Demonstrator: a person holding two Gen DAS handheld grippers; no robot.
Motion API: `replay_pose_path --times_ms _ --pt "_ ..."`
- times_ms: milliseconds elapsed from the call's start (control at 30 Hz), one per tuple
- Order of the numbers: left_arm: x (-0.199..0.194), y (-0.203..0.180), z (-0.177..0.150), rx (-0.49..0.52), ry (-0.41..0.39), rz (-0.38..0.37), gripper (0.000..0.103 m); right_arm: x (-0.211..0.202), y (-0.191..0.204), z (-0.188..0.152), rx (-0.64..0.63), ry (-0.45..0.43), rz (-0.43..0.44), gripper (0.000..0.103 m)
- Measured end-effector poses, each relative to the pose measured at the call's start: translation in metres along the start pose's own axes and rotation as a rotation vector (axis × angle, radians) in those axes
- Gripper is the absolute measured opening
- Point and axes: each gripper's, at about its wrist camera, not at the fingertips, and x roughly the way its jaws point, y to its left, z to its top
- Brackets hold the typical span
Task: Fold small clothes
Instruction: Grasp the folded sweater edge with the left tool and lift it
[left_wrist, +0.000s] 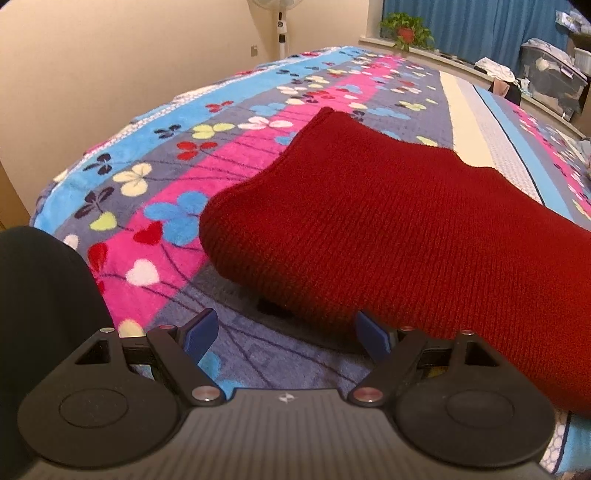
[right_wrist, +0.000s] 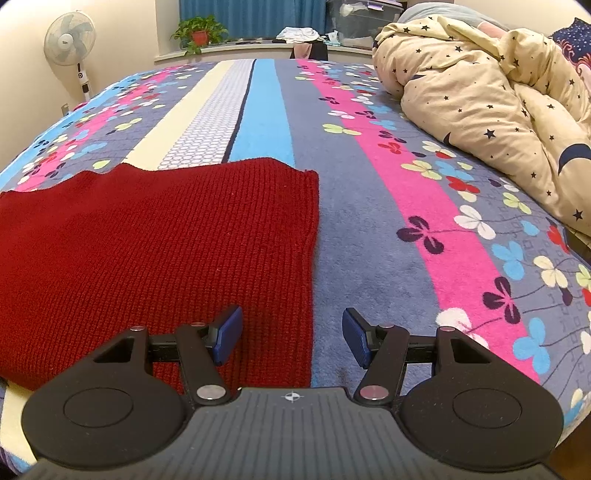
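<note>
Hovering spread and empty, the left gripper (left_wrist: 288, 338) faces the red knit garment's (left_wrist: 388, 229) rounded near-left corner; the right gripper (right_wrist: 291, 338), equally wide, straddles its right edge on the flowered blanket (right_wrist: 369, 229).

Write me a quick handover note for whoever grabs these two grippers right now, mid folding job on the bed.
Left gripper: open, holding nothing, by the red knit garment's near left corner.
Right gripper: open, holding nothing, straddling the garment's right edge.
Garment lies flat on the flowered blanket; its thick left edge suggests at least one fold is done, but that is uncertain.
Left: grip the near corners and fold again if needed.
</note>
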Motion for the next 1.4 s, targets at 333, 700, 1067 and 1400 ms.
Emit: replay_pose_path --times_ms 333,700,1067,1400 --pt "0.015 0.017 0.004 -0.094 -0.018 -0.060 0.087 -0.003 -0.003 0.001 0.010 -0.008 0.002 0.061" --pt "0.036 0.026 0.021 -0.145 0.032 -0.106 0.087 -0.005 -0.003 0.001 0.014 -0.009 0.003 0.061" --pt "0.045 0.026 0.024 -0.139 0.056 -0.118 0.088 -0.005 -0.003 0.001 0.016 -0.007 -0.001 0.061" --pt "0.068 0.031 0.041 -0.143 0.127 -0.185 0.089 -0.007 -0.005 0.002 0.041 -0.016 -0.007 0.061"
